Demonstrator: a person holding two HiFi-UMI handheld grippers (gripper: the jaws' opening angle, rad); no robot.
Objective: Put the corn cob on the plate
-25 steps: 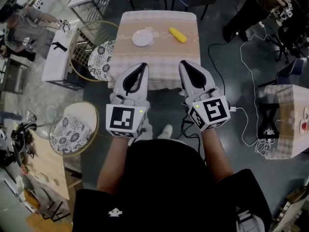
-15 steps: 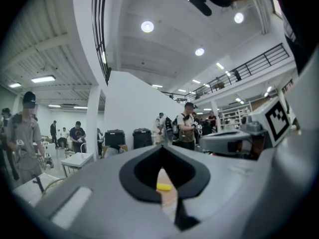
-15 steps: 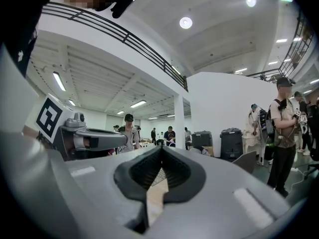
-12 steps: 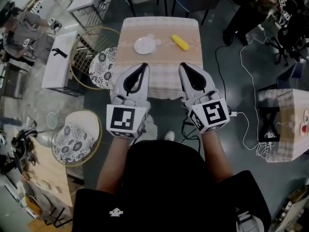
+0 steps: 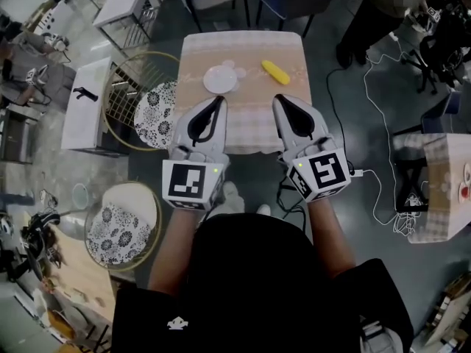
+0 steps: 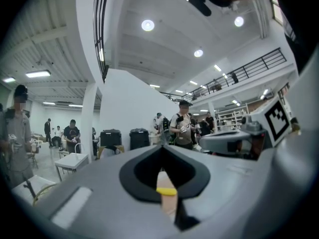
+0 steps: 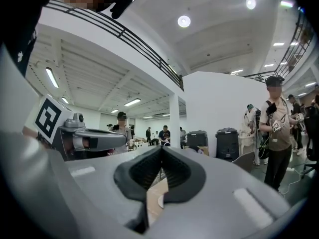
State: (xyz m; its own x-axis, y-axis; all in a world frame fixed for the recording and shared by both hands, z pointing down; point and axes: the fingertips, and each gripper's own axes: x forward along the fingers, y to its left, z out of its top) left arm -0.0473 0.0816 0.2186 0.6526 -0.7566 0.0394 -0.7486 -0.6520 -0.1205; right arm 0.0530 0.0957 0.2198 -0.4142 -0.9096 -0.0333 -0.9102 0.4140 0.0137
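Observation:
A yellow corn cob (image 5: 276,71) lies on the right part of a small table with a checked cloth (image 5: 246,123). To its left on the same table sits a white plate (image 5: 219,79), apart from the cob. My left gripper (image 5: 219,99) and right gripper (image 5: 282,97) are held level side by side before the table's near edge, both shut and empty. In the left gripper view a slice of the corn cob (image 6: 166,189) shows through the hollow below the closed tips (image 6: 160,147). Below the right gripper's closed tips (image 7: 162,148), the right gripper view shows a sliver of the plate (image 7: 158,201).
Two round wire chairs with patterned cushions (image 5: 156,101) (image 5: 118,228) stand left of the table, beside a white bench (image 5: 87,103). Chairs (image 5: 294,2) stand beyond the table. Cables (image 5: 375,190) trail on the floor at right, near another clothed table (image 5: 441,175). People stand around.
Both grippers have moved forward toward the table, whose near edge now lies under their tips. The plate and corn cob have not moved on the cloth. Both stay shut.

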